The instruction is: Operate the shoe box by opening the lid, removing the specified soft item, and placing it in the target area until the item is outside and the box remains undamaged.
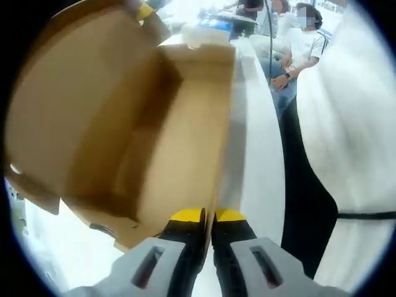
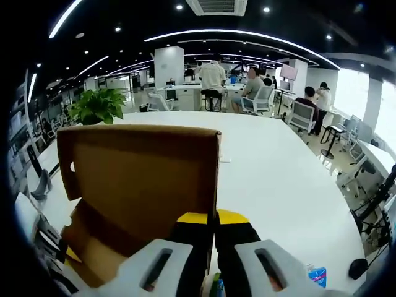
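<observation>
The brown cardboard shoe box lies open in the left gripper view, its inside showing bare cardboard floor and walls. Its lid stands up on the left. My left gripper, yellow-tipped, is shut on the rim of the box's right-hand wall, which runs straight up from between the jaws. In the right gripper view the raised lid stands upright as a broad brown panel. My right gripper is shut on the lid's right edge, near its lower end.
The box rests on a long white table. A person in white stands close at the right, and others sit beyond. A potted plant and a small blue packet are on the table.
</observation>
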The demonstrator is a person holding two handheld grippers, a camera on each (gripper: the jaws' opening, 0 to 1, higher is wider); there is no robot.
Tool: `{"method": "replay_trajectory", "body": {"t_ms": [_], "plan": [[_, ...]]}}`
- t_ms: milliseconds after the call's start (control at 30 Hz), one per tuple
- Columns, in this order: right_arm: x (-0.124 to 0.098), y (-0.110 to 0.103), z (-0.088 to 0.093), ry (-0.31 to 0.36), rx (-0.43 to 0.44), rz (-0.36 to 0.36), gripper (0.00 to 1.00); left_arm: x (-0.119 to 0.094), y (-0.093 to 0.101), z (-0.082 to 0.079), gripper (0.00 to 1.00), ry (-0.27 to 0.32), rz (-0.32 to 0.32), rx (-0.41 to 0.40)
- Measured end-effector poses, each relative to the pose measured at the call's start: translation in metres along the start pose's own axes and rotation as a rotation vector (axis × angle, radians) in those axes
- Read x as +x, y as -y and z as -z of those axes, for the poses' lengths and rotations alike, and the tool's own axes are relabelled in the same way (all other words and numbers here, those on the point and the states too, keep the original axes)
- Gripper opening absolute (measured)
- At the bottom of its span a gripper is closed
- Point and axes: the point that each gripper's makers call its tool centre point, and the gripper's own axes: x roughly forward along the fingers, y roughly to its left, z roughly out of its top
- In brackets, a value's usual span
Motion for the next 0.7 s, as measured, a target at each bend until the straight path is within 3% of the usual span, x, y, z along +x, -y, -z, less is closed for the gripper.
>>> {"method": "replay_trajectory", "body": {"t_ms": [100, 700], "plan": [[-0.003, -0.003, 0.002, 0.005, -0.041, 0.006, 0.00, -0.001, -0.002, 0.002, 0.03, -0.003, 0.006, 0.002], [-0.018, -0.005, 0.011, 0.010, -0.023, 0.021, 0.00, -0.001, -0.004, 0.003, 0.05, 0.002, -0.012, 0.028]]}}
